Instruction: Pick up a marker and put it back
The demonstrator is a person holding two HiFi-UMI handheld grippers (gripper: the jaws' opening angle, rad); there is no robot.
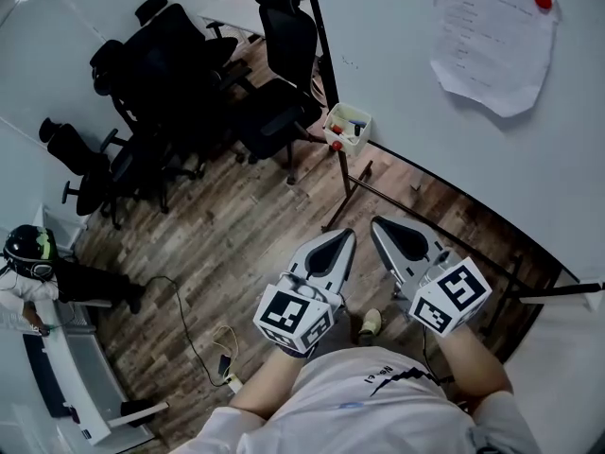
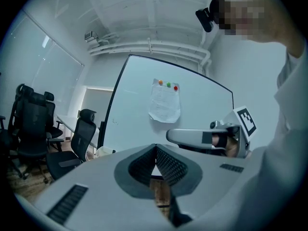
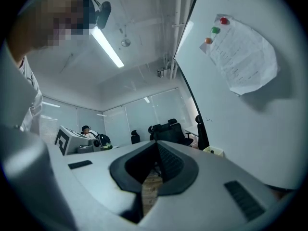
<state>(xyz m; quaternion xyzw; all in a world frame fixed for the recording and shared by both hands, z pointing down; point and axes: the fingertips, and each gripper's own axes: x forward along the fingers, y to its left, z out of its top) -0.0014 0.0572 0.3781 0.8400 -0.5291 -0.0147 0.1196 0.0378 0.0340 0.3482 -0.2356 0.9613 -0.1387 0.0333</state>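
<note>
A small white tray (image 1: 360, 142) hangs at the whiteboard's (image 1: 406, 55) lower left corner. In it stand markers (image 1: 354, 128) with red and blue parts. Both grippers are held close to my body, well short of the tray. My left gripper (image 1: 346, 238) is shut with nothing in it, and its pads meet in the left gripper view (image 2: 155, 148). Beside it, my right gripper (image 1: 377, 225) is also shut and empty (image 3: 156, 145). The tray shows small and pale in the left gripper view (image 2: 104, 150) and in the right gripper view (image 3: 213, 151).
A sheet of paper (image 1: 492, 41) is pinned to the whiteboard with coloured magnets. Several black office chairs (image 1: 180, 74) stand at the left on the wooden floor. The board's stand legs (image 1: 345, 192) cross the floor ahead. A cable (image 1: 194, 343) lies at lower left, near a seated person (image 1: 38, 272).
</note>
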